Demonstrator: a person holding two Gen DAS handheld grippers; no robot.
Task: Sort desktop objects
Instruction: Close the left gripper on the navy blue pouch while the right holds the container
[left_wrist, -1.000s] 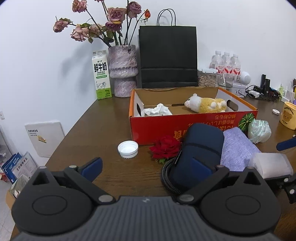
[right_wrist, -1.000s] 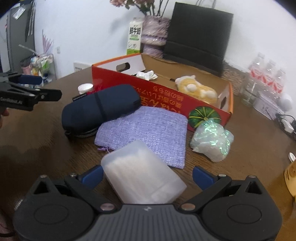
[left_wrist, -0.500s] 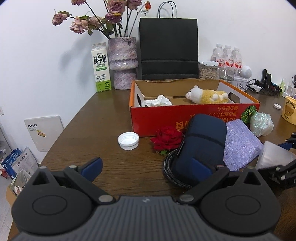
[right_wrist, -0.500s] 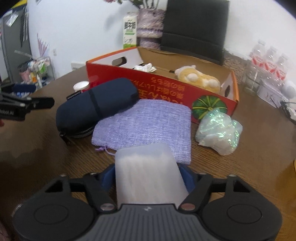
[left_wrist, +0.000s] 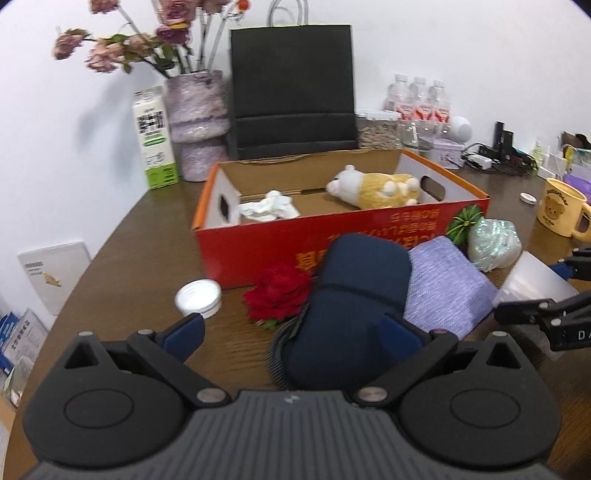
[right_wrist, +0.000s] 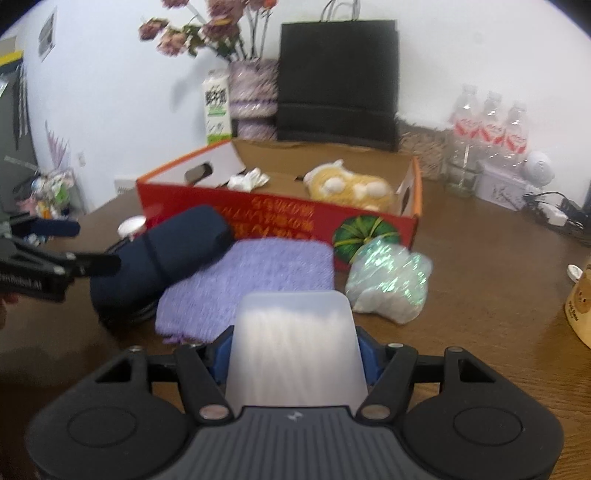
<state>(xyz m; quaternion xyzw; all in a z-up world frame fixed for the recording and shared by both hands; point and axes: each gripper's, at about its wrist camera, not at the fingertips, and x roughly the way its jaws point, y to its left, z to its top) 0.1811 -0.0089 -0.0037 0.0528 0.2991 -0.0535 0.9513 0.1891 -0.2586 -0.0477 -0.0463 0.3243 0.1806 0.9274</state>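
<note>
Our right gripper (right_wrist: 293, 354) is closing its fingers (right_wrist: 218, 352) on the frosted plastic box (right_wrist: 295, 347), low in the frame's centre. Our left gripper (left_wrist: 291, 332) stands wide, holding nothing, the navy pouch (left_wrist: 351, 306) between its fingers on the surface (left_wrist: 129, 266) below the red box (left_wrist: 258, 243).

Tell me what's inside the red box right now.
Inside the red box: a plush toy and a crumpled white tissue. The near wall hides the floor just behind it.
</note>
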